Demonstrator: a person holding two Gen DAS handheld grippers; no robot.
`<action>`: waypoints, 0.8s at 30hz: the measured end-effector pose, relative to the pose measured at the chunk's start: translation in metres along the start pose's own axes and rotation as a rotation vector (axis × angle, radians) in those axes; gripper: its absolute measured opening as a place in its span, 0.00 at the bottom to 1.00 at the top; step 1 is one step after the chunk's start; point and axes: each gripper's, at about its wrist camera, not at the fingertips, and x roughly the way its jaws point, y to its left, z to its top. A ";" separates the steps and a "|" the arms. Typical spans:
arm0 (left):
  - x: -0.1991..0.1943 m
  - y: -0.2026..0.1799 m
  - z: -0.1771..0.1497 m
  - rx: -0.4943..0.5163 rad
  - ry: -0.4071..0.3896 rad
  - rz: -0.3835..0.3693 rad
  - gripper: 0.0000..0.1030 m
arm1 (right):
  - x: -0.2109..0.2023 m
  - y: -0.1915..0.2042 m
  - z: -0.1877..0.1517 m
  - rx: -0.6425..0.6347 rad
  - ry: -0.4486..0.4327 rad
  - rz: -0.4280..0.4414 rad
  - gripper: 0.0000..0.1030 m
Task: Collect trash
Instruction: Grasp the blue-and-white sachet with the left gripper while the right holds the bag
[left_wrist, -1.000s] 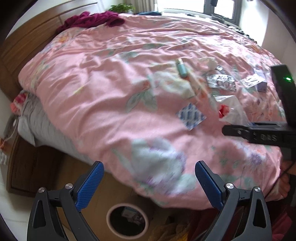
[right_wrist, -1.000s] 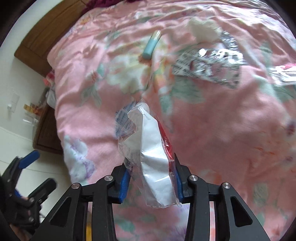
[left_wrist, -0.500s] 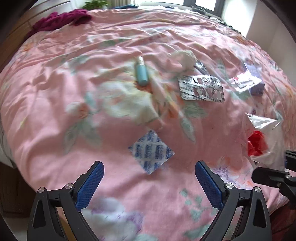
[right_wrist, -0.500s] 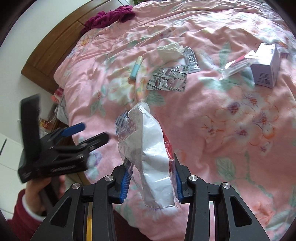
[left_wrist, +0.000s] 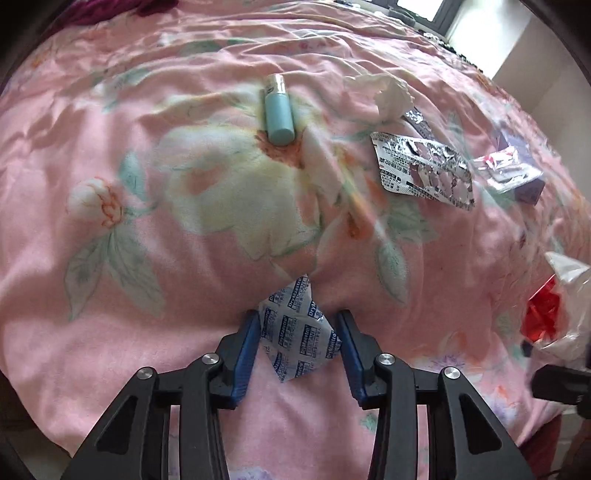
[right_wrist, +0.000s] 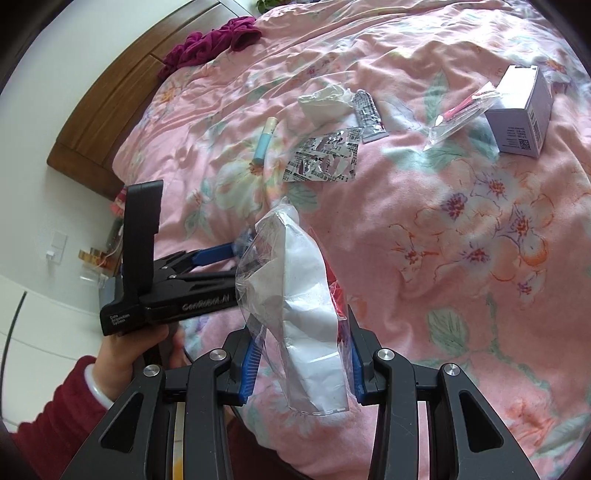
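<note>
The left gripper (left_wrist: 298, 338) is pressing down on the pink floral quilt (left_wrist: 184, 229), its blue pads having just been closing onto a small white desiccant sachet (left_wrist: 299, 332) printed in blue, which is now pinched between them with the fabric puckering around its upper corner. Beyond the sachet, farther up the quilt, a pale blue tube (left_wrist: 279, 110) with a cream cap is lying lengthwise; to the tube's right a crumpled white tissue (left_wrist: 388, 92) is sitting beside a silver blister sheet (left_wrist: 424, 166), and past that a clear wrapper (left_wrist: 509, 170) is resting against a purple box (left_wrist: 528, 184). The right gripper (right_wrist: 301, 363) is clamping a clear plastic bag (right_wrist: 295, 302) stuffed with white paper and a scrap of red, holding it upright above the near edge of the quilt, just right of the sachet. In the right wrist view a hand (right_wrist: 125, 350) in a dark red sleeve (right_wrist: 55, 424) is gripping the left tool's handle at the quilt's left edge. A maroon garment (right_wrist: 210, 40) is lying at the far corner of the quilt, against the wooden headboard (right_wrist: 110, 107).
</note>
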 end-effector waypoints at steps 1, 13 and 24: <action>-0.001 0.002 0.000 -0.001 0.003 -0.005 0.36 | 0.001 0.001 0.000 0.001 0.002 0.005 0.38; -0.060 0.009 -0.019 -0.025 -0.138 -0.030 0.06 | 0.006 0.030 -0.002 -0.046 0.011 0.030 0.38; -0.141 0.046 -0.092 -0.129 -0.231 0.185 0.06 | 0.014 0.108 -0.010 -0.218 0.047 0.104 0.38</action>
